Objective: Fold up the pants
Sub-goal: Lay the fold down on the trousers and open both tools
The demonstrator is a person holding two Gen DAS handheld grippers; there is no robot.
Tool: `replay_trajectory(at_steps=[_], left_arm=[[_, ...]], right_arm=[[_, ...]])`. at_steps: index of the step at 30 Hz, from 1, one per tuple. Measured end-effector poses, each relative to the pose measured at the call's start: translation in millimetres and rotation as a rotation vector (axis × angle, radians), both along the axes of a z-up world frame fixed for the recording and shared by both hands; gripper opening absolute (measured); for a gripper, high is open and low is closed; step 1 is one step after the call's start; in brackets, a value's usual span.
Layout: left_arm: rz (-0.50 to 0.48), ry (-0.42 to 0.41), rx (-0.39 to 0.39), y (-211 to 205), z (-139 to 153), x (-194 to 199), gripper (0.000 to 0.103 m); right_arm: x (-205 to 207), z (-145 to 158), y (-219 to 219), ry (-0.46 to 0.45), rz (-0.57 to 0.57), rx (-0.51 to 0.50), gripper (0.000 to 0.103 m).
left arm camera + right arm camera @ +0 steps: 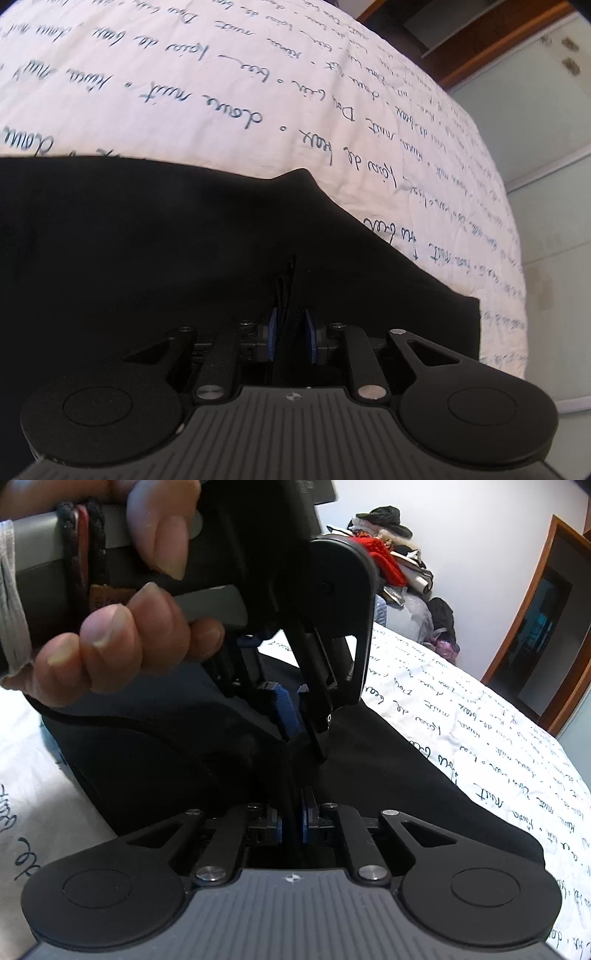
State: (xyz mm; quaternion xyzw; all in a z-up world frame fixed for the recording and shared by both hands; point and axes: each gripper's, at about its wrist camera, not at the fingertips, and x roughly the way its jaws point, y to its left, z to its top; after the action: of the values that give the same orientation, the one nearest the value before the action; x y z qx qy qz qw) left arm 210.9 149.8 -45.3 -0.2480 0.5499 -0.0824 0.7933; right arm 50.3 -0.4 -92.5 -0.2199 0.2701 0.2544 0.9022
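Both tongs, right tongs nipping pants, angle downward.

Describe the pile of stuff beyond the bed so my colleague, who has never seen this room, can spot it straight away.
Start from the bed with the white cover printed in dark handwriting, where the black pants lie. Follow it to its far end, against the pale wall left of the wooden door frame. The clothes heap stands there, the only jumble of many colours, with a bright red piece near its top.

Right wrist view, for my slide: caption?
Right gripper pinching black pants on the bed.
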Motion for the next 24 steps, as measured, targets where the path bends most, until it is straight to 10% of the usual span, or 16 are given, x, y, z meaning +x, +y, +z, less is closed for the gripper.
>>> replay_trajectory(at_steps=[7, 12, 16, 24], left_arm=[[0.114, -0.037, -0.054, 41.9, 13.5, -32.3, 0.032], [0.249, -0.177, 0.021, 80.8, 48.7, -103.5, 0.036], [0.377, -0.316, 0.133, 101.5, 83.4, -174.0, 0.039], [0.476, -0.409, 0.233, 95.3, 89.0, -237.1, 0.055]], right_arm=[[-4.7, 6.2, -32.9, 0.085, 0.009, 0.109, 0.016], [-18.6, 24.9, -96.7, 0.164, 0.012, 0.320, 0.060], [-21.9, 43.2, -138.6, 0.172, 0.000, 0.474, 0.061], [58.8, 45.9, -113.6, 0.548, 0.002, 0.859, 0.076]])
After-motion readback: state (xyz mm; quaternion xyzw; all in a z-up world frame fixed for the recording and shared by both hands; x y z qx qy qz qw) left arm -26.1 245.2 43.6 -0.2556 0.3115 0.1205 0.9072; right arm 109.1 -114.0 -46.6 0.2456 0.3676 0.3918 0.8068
